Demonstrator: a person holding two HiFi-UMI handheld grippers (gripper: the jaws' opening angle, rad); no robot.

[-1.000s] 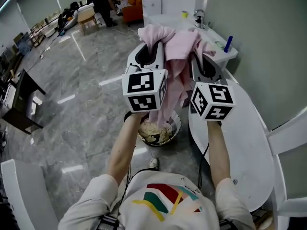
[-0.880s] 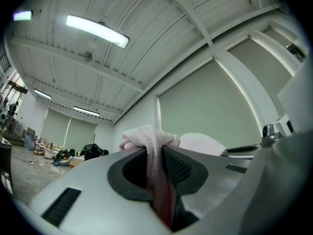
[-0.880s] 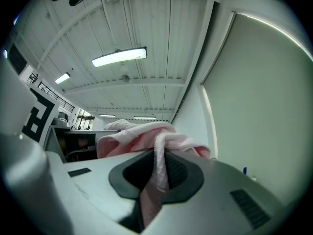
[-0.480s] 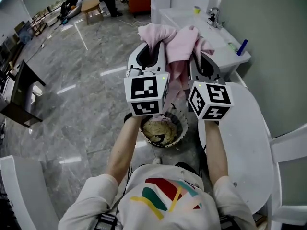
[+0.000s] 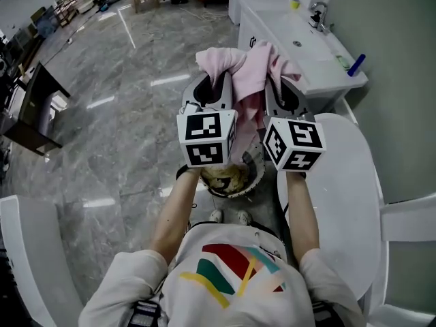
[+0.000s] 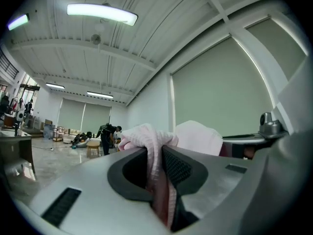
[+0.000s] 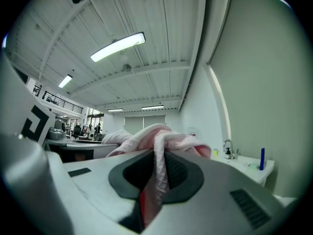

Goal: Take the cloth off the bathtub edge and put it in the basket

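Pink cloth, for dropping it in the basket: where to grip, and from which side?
Grip the upper edge at two separate bunches, coming in level from the person's side, as now. The left claw and right claw are each shut on a fold of the cloth. It's limp, so two high grips likely let the rest hang in one drape toward the basket.

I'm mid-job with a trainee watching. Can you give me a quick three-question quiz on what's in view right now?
1. What is clamped in both the left gripper and the right gripper? A) a pink cloth B) a sponge C) nothing
2. True or false: the pink cloth lies loose in the basket, free of both grippers.
3. Fill in: in the head view, the basket stands on the floor, ____ the held pink cloth.
Key: 1 A; 2 false; 3 below.
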